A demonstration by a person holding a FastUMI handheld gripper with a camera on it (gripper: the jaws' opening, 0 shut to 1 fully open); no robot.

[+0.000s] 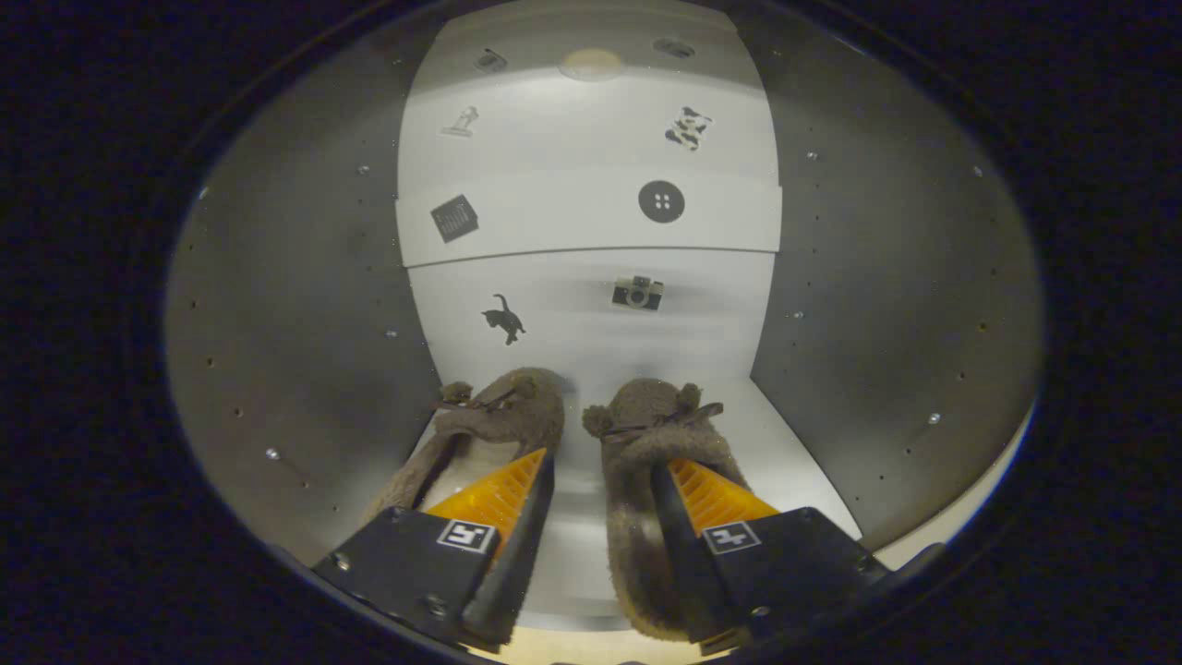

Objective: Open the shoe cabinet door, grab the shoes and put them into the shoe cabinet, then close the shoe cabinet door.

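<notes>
I am looking into the open shoe cabinet (295, 351), with grey side walls and a white back panel. Two fuzzy brown slippers stand side by side on its white bottom board (794, 471), toes toward the back. My gripper (602, 460) is open and reaches in over them. One finger (499, 499) lies over the opening of the left slipper (508, 411). The other finger (716, 499) sits in the opening of the right slipper (646, 416). The right slipper's inner side and a strip of bare board show between the fingers. The cabinet door is out of sight.
A white shelf (554, 222) crosses the cabinet above the slippers, with another compartment over it. Small stickers dot the back panel (591, 332). The right side wall (886, 323) and the left wall stand close on both sides of the fingers.
</notes>
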